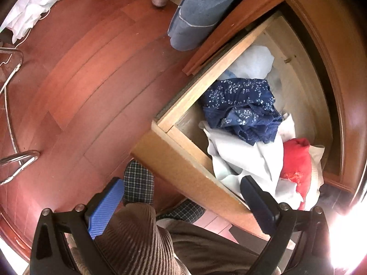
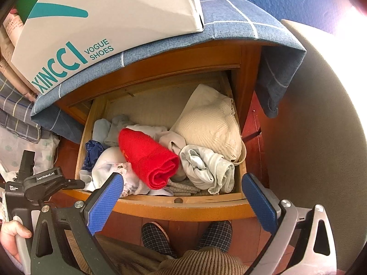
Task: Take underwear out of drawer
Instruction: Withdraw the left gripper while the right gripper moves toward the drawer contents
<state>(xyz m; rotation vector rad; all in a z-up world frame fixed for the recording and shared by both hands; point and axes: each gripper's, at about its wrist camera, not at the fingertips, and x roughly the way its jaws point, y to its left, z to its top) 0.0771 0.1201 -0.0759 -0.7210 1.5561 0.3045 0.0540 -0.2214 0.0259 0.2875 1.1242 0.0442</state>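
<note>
The wooden drawer [image 2: 183, 206] stands pulled out and full of crumpled clothes. Navy speckled lace underwear [image 1: 240, 107] lies on top of white cloth [image 1: 240, 158]; in the right wrist view it shows at the drawer's left side [image 2: 93, 153]. A red rolled cloth [image 2: 149, 160] lies in the middle, with a pale rolled garment [image 2: 208, 167] and a cream knit piece [image 2: 211, 123] to its right. My left gripper [image 1: 181, 204] is open above the drawer's front corner, holding nothing. My right gripper [image 2: 183, 200] is open above the front rim, also holding nothing.
A white shoe box [image 2: 91, 23] sits on a blue checked cloth [image 2: 229, 16] covering the cabinet top. The person's checked slippers [image 2: 156, 236] stand under the drawer front. A hand [image 2: 13, 233] holds the left tool. A chrome tube frame [image 1: 18, 160] stands on the red wood floor [image 1: 80, 80].
</note>
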